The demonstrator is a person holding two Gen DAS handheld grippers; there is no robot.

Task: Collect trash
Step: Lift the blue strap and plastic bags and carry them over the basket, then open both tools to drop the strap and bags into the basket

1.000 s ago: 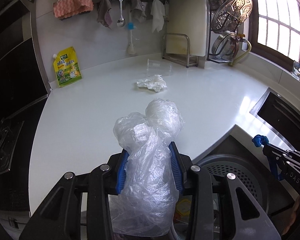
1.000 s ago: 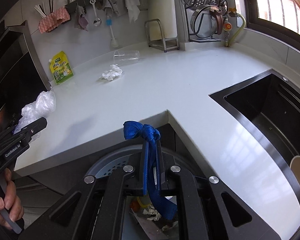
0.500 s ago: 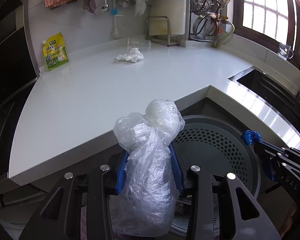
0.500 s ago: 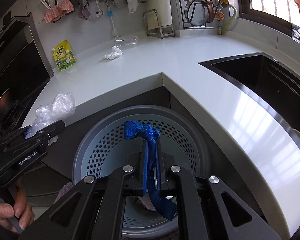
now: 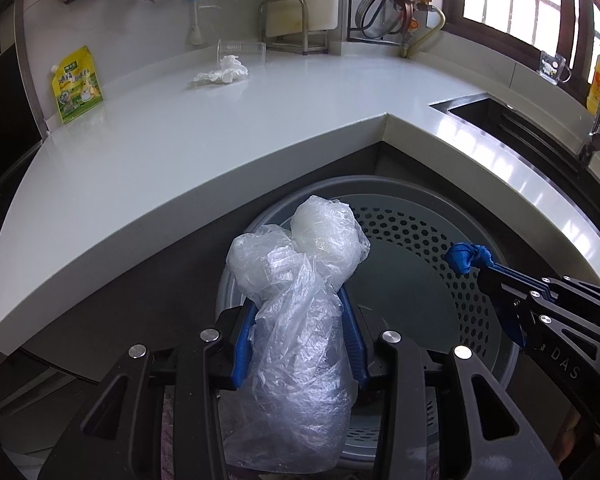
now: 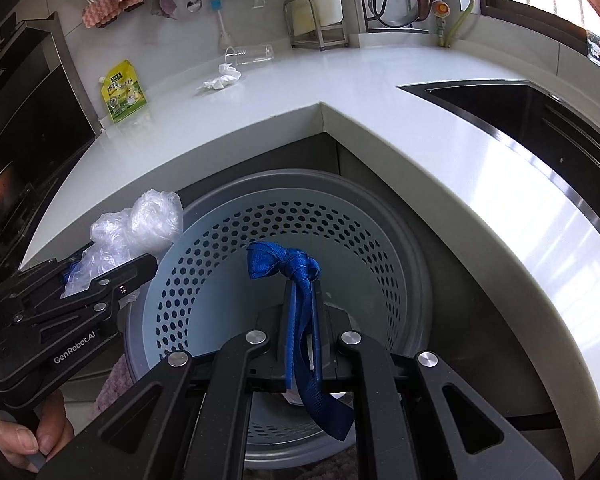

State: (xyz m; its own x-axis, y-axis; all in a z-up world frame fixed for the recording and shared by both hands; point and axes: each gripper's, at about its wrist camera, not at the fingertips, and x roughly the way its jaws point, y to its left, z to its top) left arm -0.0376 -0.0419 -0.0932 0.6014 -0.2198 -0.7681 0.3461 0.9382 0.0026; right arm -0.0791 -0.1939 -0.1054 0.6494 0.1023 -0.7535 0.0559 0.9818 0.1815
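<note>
My left gripper (image 5: 300, 300) is shut on a crumpled clear plastic bag (image 5: 296, 280), held over the left rim of a grey perforated trash bin (image 5: 420, 216). The bag also shows in the right wrist view (image 6: 140, 224). My right gripper (image 6: 302, 284) is shut on a knotted blue strap (image 6: 284, 264), held above the bin's opening (image 6: 228, 240). The strap also shows in the left wrist view (image 5: 466, 258). A crumpled white tissue (image 5: 222, 74) and a clear cup (image 5: 240, 48) on its side lie far back on the white counter (image 5: 180, 152).
A yellow pouch (image 5: 76, 84) leans on the back wall at the left. A dark sink (image 6: 540, 120) is set in the counter at the right. A metal rack (image 5: 284, 24) and hanging utensils stand along the wall. The counter's inner corner (image 6: 324, 108) overhangs the bin.
Both grippers have drawn back and down from the counter, so the bin fills the view beneath them. Each keeps its hold on its item.
</note>
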